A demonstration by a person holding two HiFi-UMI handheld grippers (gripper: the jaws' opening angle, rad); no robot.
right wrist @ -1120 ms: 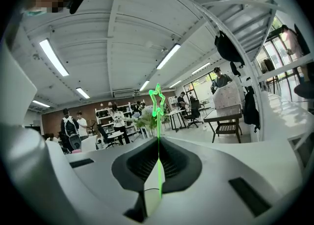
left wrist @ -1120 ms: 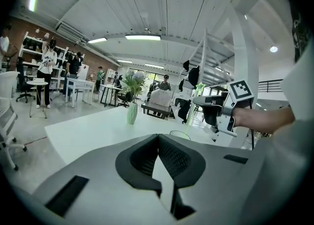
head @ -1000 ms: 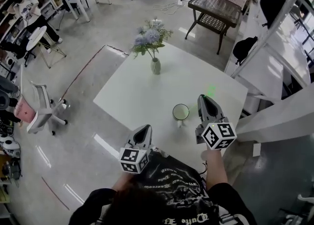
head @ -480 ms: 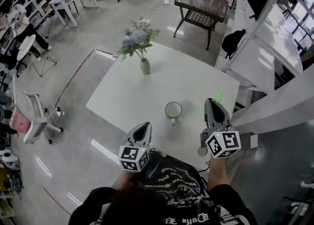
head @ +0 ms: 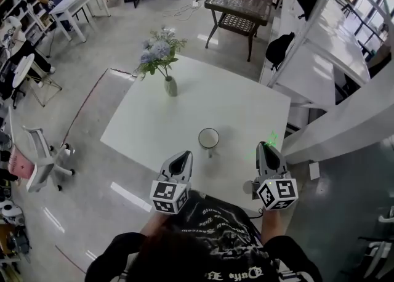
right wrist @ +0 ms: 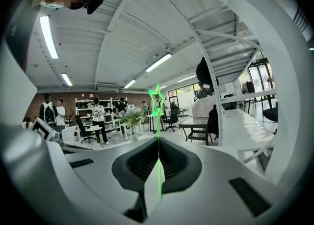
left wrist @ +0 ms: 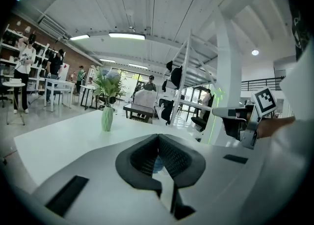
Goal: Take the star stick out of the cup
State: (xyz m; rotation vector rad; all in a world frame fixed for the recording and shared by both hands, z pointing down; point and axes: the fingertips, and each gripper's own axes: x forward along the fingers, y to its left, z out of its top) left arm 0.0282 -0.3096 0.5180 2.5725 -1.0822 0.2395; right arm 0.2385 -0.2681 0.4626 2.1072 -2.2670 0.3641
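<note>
A white square table (head: pixel 148 124) seen from above, with the person's two hand-held grippers at its near edge. Toward the table's far left corner stands a pale green vase of blue and white flowers (head: pixel 170 85), upright and well apart from everything else. Nearer, at the left, the left gripper (head: pixel 183 157) hovers over the near edge of the table; in the left gripper view its dark ribbed jaws are pressed together at the tip (left wrist: pixel 158 137), and the vase (left wrist: pixel 107 119) shows beyond them. Just right of it and a little further in, a white cup (head: pixel 209 138) with a dark rim stands upright on the table. Further right, near the table's right edge, the right gripper (head: pixel 266 147) pinches the star stick (head: pixel 271 137), which is out of the cup and well apart from it. In the right gripper view the thin glowing green stick rises from between the closed jaws (right wrist: pixel 158 141), with its star outline (right wrist: pixel 157 101) at the top
</note>
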